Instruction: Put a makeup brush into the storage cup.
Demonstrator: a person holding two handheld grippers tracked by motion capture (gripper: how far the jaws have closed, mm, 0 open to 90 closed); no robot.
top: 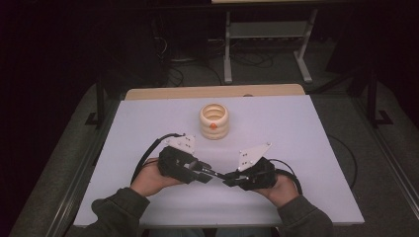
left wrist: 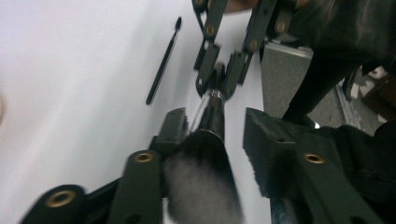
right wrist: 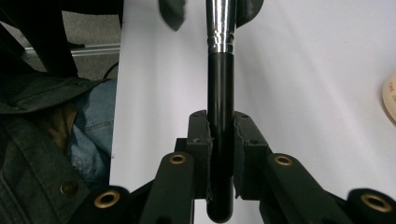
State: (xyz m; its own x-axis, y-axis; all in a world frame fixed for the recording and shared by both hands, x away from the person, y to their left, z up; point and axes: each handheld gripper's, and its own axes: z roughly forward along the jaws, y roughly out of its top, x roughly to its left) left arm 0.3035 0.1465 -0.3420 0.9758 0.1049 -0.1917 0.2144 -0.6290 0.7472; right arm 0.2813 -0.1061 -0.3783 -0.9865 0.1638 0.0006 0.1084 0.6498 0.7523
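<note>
A makeup brush with a black handle and silver ferrule is clamped by its handle end in my right gripper, which is shut on it. The two grippers face each other low over the near middle of the white table. The brush bridges between them. In the left gripper view its fluffy dark bristle head lies between the jaws of my left gripper. One pad is close beside the head and the other stands apart from it, so that gripper is open. My right gripper shows beyond, holding the handle.
A cream ribbed pot with an orange dot stands at the table's middle, beyond both grippers. A thin black brush lies flat on the table. A person's denim-clad lap and dark sleeve sit at the near edge.
</note>
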